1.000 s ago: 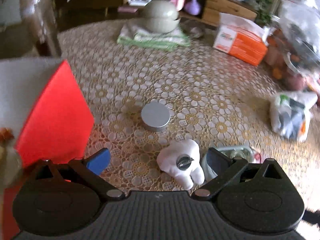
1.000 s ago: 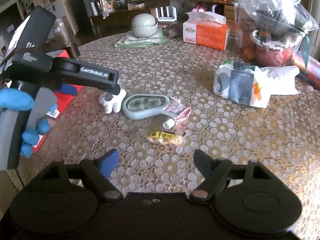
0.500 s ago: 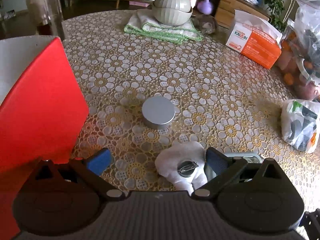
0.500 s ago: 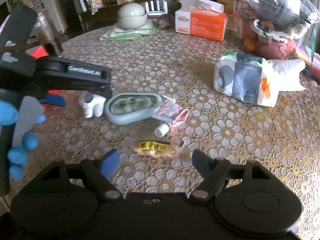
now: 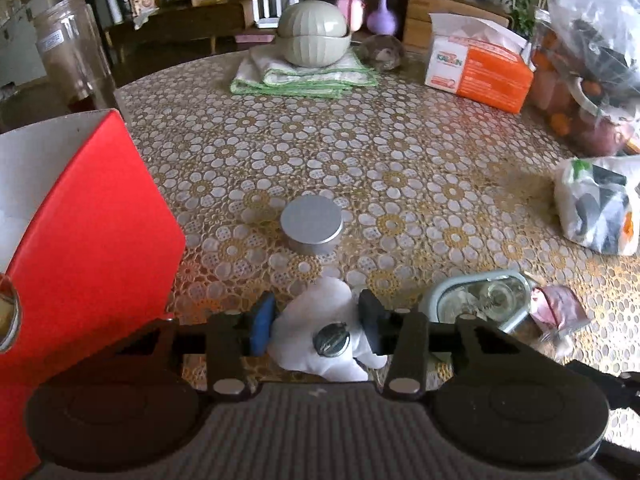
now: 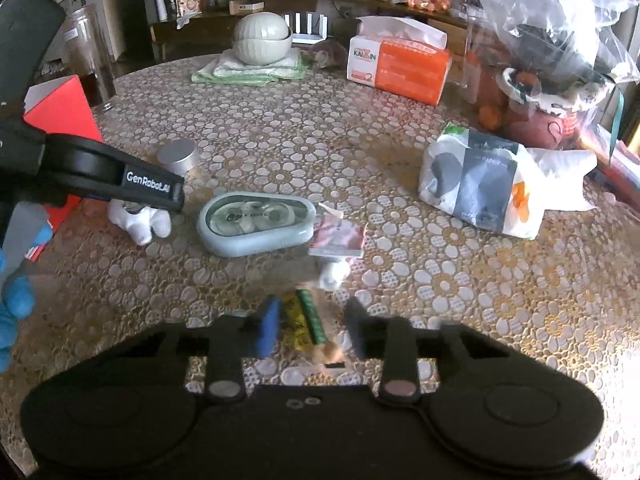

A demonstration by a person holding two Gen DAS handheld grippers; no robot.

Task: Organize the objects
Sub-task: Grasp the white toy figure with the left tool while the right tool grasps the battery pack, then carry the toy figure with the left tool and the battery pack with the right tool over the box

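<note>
My left gripper is closed around a white tooth-shaped toy with a metal key on it, resting on the table; the toy also shows in the right wrist view. My right gripper has its jaws partly closed around a yellow-green snack packet; the pads stand beside the packet and contact is unclear. A red open box stands at the left. A round silver tin, a pale green oval case and a pink tube lie on the lace tablecloth.
An orange tissue box, stacked bowls on a folded green cloth, a white printed bag and large clear plastic bags ring the table's far and right sides. A clear jar stands behind the red box.
Both grippers moved down and forward. The left jaws narrowed from wide open onto the white toy. The right jaws narrowed around the snack packet.
</note>
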